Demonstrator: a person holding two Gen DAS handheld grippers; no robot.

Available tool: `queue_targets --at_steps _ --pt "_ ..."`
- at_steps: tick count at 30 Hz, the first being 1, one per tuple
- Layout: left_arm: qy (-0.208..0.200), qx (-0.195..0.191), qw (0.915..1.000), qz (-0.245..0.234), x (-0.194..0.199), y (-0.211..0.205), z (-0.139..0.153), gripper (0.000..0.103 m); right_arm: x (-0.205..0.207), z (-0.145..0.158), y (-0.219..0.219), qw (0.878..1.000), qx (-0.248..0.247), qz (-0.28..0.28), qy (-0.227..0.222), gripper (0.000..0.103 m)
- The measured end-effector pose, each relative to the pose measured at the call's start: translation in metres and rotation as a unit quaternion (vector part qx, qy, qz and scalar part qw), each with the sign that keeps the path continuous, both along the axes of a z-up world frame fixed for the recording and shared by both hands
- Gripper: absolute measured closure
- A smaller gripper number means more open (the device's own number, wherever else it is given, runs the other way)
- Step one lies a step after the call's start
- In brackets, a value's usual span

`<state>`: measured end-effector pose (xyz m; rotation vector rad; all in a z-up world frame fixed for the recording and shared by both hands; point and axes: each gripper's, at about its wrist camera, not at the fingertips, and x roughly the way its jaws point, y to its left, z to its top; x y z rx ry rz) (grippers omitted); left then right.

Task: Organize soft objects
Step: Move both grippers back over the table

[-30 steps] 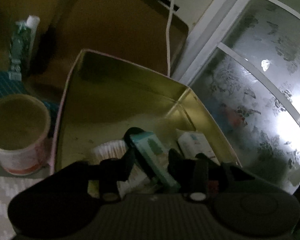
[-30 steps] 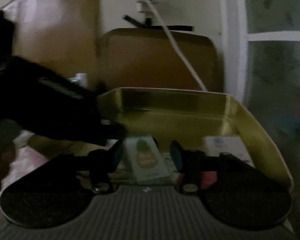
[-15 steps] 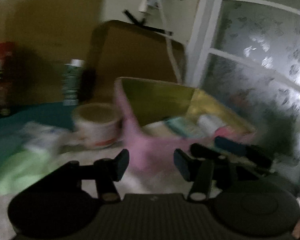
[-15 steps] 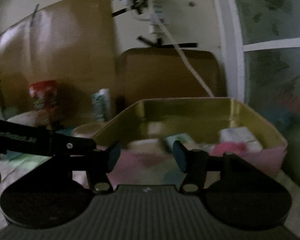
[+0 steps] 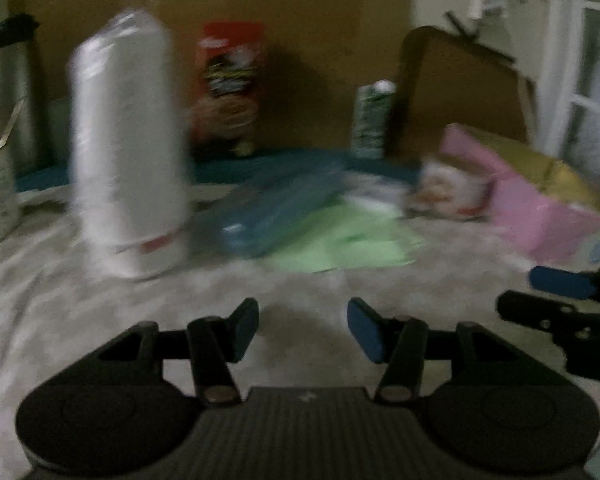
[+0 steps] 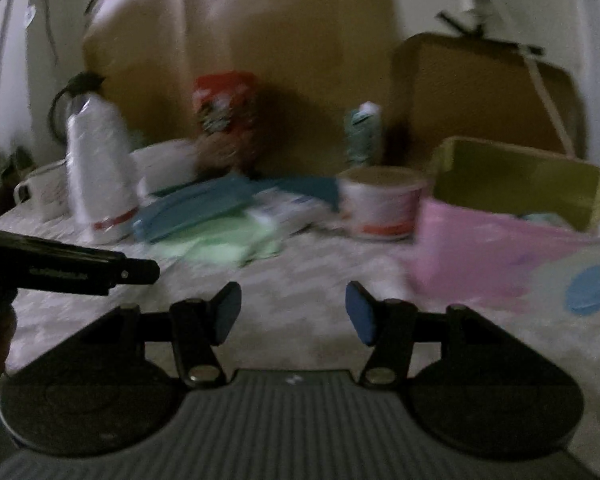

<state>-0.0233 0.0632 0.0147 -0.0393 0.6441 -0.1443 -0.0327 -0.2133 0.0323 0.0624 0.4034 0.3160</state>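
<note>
A pink box with a gold inside (image 6: 512,240) stands at the right, with soft packets inside it; it also shows in the left wrist view (image 5: 540,208). A light green cloth (image 5: 348,240) and a blue flat pack (image 5: 276,212) lie on the bed in the middle; they also show in the right wrist view, green cloth (image 6: 220,244), blue pack (image 6: 196,208). My left gripper (image 5: 303,330) is open and empty above the pale bedcover. My right gripper (image 6: 293,316) is open and empty, left of the pink box.
A tall white wrapped stack (image 5: 124,144) stands left. A round tub (image 6: 382,208) sits beside the box. A red can (image 6: 224,120), a small bottle (image 6: 362,132), a kettle (image 6: 80,92) and brown cardboard (image 6: 484,92) stand at the back.
Both grippers pulled back out of the gold-lined box, left a packet in it, and swung left. They now face the bed with the green cloth and blue pack. Both are open and empty.
</note>
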Motion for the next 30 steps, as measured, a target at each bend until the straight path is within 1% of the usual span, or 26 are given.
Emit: queue_targets --at_steps 2,5,8,13,14,17,18,23,30 --pt "-0.007 -0.002 1.0 0.005 -0.001 0.01 -0.001 0.051 0.005 -0.001 0.013 1.0 -0.006 0.014 0.01 0.043" --pt "-0.013 0.007 0.9997 0.017 0.0 0.021 -0.001 0.05 0.011 -0.006 0.03 0.999 -0.013 0.035 0.022 0.043" --pt "-0.015 -0.018 0.9997 0.011 0.001 0.028 -0.001 0.046 0.018 -0.01 0.042 0.998 -0.02 0.042 0.045 0.042" --pt "-0.019 -0.017 0.9997 0.002 -0.001 0.023 -0.003 0.044 0.021 -0.009 0.055 0.997 -0.038 0.04 0.045 0.039" --pt "-0.019 -0.018 0.9996 0.003 -0.001 0.024 -0.003 0.043 0.021 -0.009 0.058 0.997 -0.043 0.04 0.045 0.037" --pt "-0.02 -0.033 0.9992 0.008 -0.001 0.029 -0.003 0.035 0.022 -0.009 0.062 0.997 -0.052 0.037 0.043 0.036" --pt "-0.022 -0.041 0.9989 0.011 -0.002 0.031 -0.003 0.034 0.022 -0.009 0.063 0.997 -0.051 0.036 0.044 0.035" --pt "-0.031 -0.074 0.9967 0.009 -0.004 0.041 -0.001 0.034 0.022 -0.009 0.064 0.997 -0.052 0.029 0.045 0.035" --pt "-0.053 -0.099 0.9936 0.016 -0.011 0.049 0.001 0.033 0.035 -0.003 0.069 0.998 -0.048 0.008 0.04 0.035"
